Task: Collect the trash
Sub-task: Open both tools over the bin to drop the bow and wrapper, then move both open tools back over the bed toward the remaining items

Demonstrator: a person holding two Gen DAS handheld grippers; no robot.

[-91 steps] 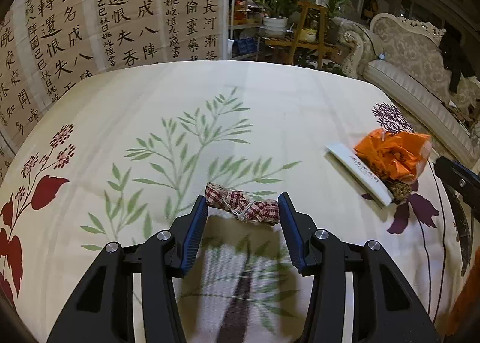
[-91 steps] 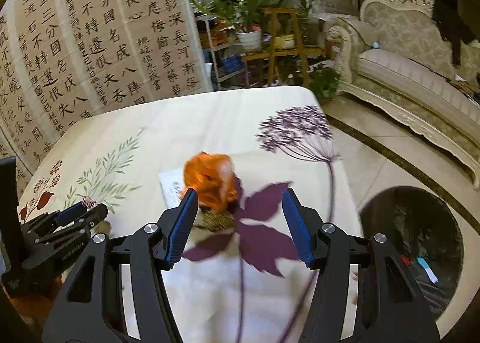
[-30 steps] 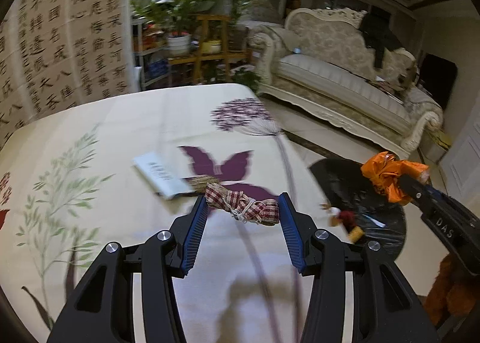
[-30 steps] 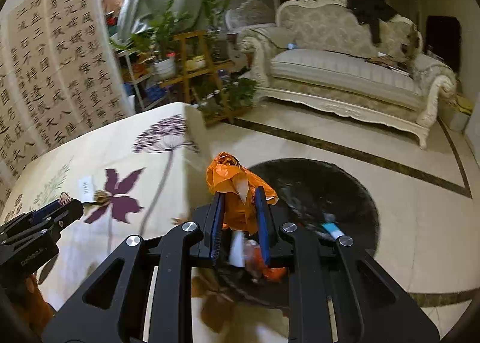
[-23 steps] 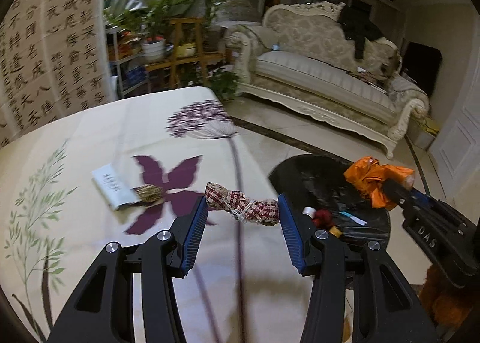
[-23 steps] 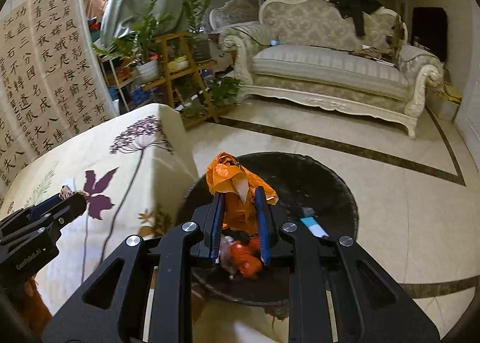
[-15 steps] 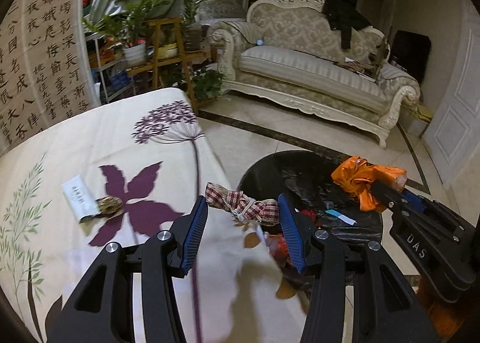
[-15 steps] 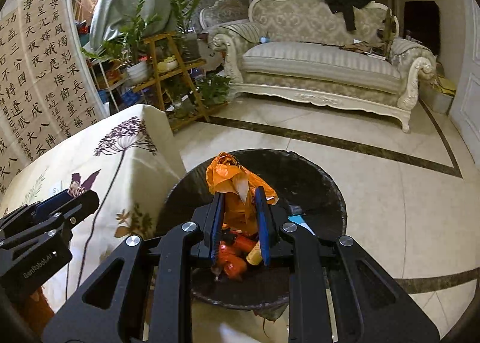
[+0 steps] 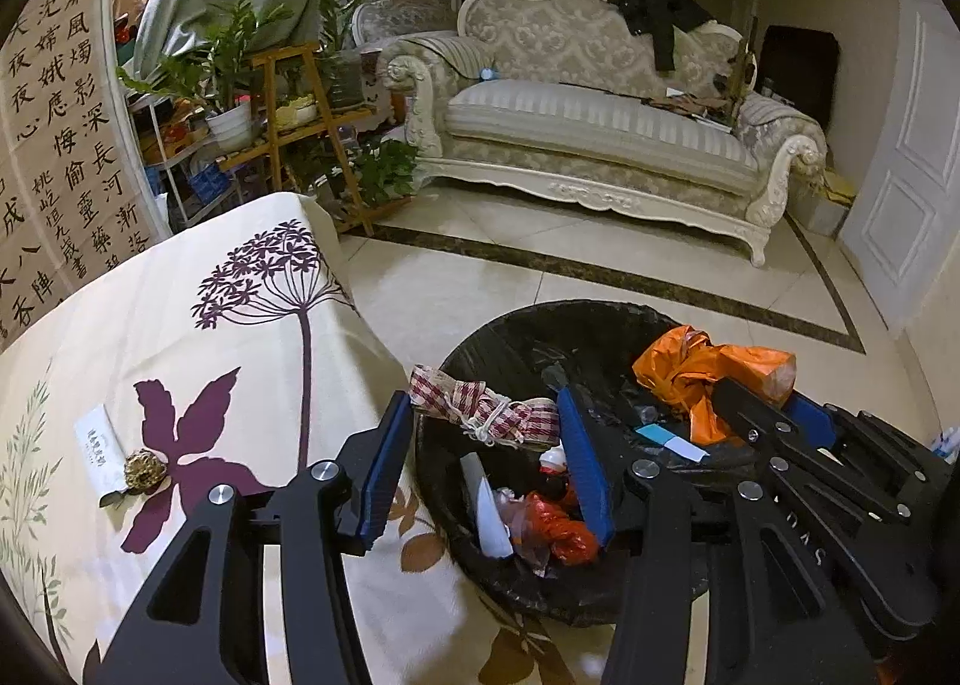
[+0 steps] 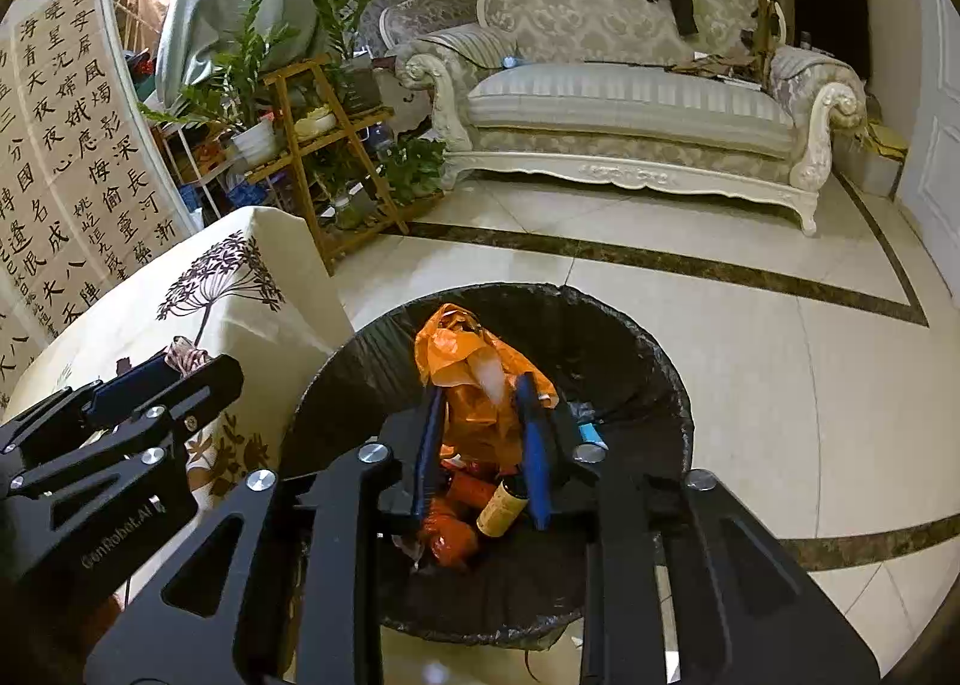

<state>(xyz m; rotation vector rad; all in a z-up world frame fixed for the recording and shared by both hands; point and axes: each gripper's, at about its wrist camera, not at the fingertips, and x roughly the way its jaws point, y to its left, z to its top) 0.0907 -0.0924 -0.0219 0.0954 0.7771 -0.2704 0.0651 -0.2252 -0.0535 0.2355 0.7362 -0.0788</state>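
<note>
Over the bin (image 10: pixel 654 361), the orange bag (image 10: pixel 474 379) sits between the right gripper (image 10: pixel 483 415) fingers, which have just been opening; the bag looks blurred at its pale upper part, and whether the blue pads (image 10: pixel 536 445) still press it cannot be told. Bag hangs above the bin's mouth, well inside the black liner rim. In the left wrist view the same bag (image 9: pixel 708 370) shows at the tip of the right gripper (image 9: pixel 774 409), over the far side of the bin (image 9: pixel 516 337)

Left gripper (image 9: pixel 486 445): jaws about half open and just been widening a little. The checked scrap (image 9: pixel 480 403), tied with pale string, spans the gap between the blue pads (image 9: pixel 384 463); both ends meet the pads. It sits over the near edge of the bin, just beside the table edge. From the right wrist the left gripper (image 10: pixel 162 376) is seen side-on beside the bin, scrap (image 10: pixel 183 355) peeping at its tip.

Inside the bin: a brown bottle (image 10: pixel 501 508) with a yellow label, red-orange wrappers (image 9: pixel 558 523), a white slip, a blue-and-white piece (image 9: pixel 669 442).

On the table (image 9: pixel 180 325), floral cloth: a white packet (image 9: pixel 96 445) and a small brown lump (image 9: pixel 144 469) touching it, well apart from both grippers.

Beyond: tiled floor, cream sofa (image 9: pixel 600 127), plant stand (image 9: pixel 288 103), calligraphy screen (image 9: pixel 54 145)
</note>
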